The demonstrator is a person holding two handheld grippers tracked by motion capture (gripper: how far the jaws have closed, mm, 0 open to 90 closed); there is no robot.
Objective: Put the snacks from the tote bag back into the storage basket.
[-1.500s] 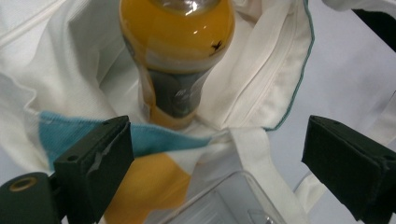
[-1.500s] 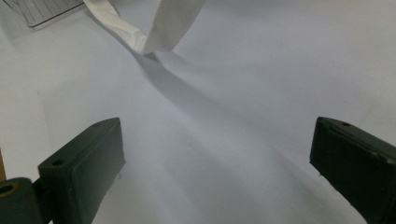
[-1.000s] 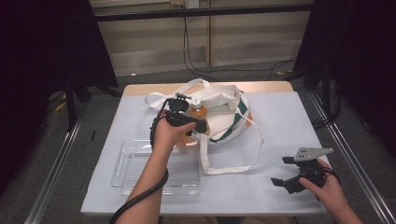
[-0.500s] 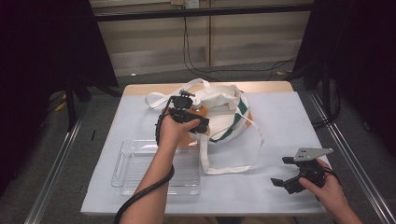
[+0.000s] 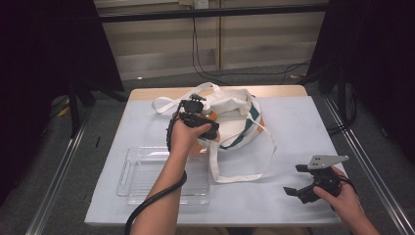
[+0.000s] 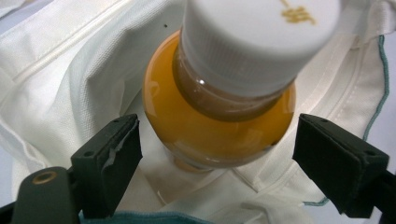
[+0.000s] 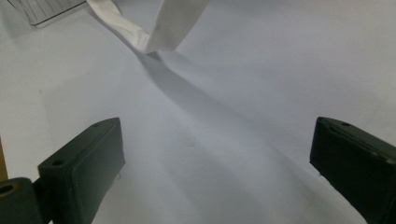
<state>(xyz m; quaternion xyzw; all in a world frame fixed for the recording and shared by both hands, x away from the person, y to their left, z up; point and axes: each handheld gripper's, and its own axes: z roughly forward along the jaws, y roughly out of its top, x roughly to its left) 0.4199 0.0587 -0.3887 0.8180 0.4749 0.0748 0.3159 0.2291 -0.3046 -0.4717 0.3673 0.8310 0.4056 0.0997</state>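
A bottle (image 6: pixel 219 126) of orange liquid with a white cap stands inside a white cloth bag (image 5: pixel 235 117) at the far middle of the table. My left gripper (image 6: pixel 217 154) reaches into the bag, one jaw on each side of the bottle's shoulder. Its jaws have just been closing, and the pads (image 6: pixel 116 154) stand very near the bottle with a thin gap still showing. In the high view the left gripper (image 5: pixel 208 129) sits at the bag's mouth, over the orange bottle (image 5: pixel 199 147). My right gripper (image 5: pixel 295 179) rests open near the front right, with only bare table between its jaws (image 7: pixel 219 163).
A clear plastic tray (image 5: pixel 127 166) lies at the front left, just below the bag. The bag's long white strap (image 5: pixel 244 174) loops over the table toward the right gripper, and its end (image 7: pixel 154 28) lies ahead of that gripper. White paper (image 5: pixel 303 127) covers the table.
The left gripper has edged a little toward the bag, around the bottle. The right hand and its gripper have stayed put.
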